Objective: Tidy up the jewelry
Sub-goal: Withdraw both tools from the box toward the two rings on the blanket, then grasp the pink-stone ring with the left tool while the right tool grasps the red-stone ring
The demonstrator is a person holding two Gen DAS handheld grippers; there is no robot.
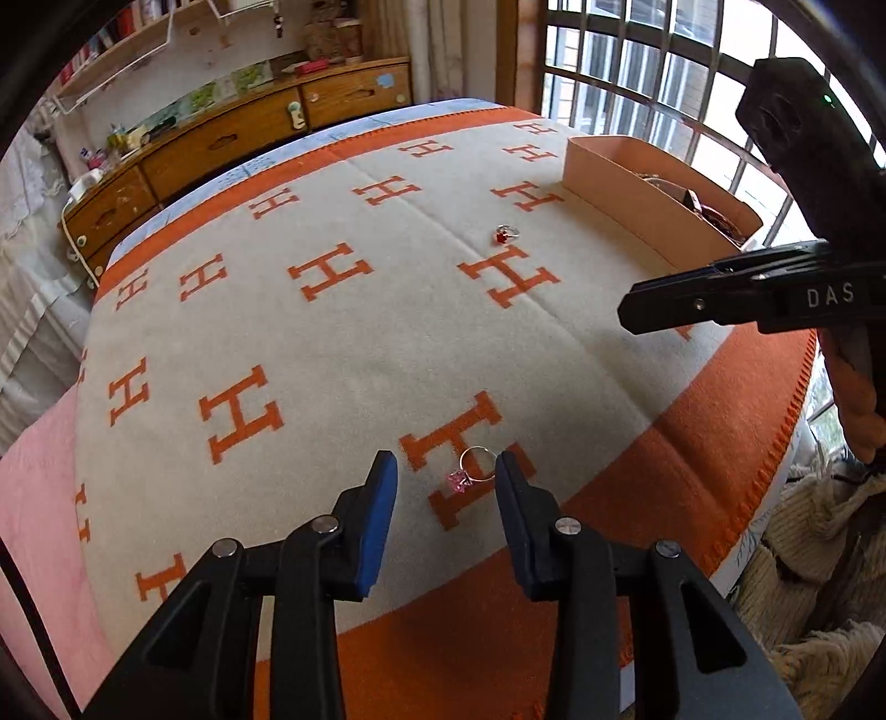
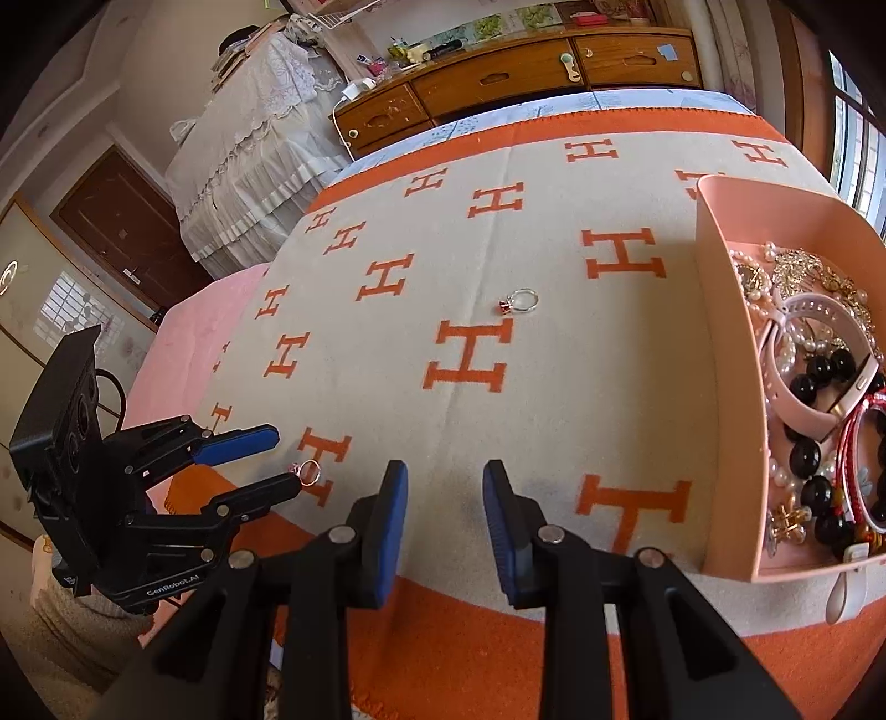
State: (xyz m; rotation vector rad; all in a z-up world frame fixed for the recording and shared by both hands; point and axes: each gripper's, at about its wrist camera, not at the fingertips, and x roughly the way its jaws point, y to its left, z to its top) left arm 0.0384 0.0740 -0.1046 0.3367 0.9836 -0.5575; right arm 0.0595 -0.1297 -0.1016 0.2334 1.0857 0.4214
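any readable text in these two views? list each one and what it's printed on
"DAS": white letters on the right gripper body, left wrist view; cut off by the frame edge.
"GenRobot.AI": on the left gripper base, right wrist view.
"H": repeated orange letter woven into the blanket.
Book spines on the shelf: too blurred to read.

A silver ring with a pink stone [image 1: 469, 472] lies flat on the blanket, well apart from the pink box [image 2: 725, 354]. A red-stone ring [image 2: 519, 302] lies nearer that box, which holds pearls, black beads and bangles.
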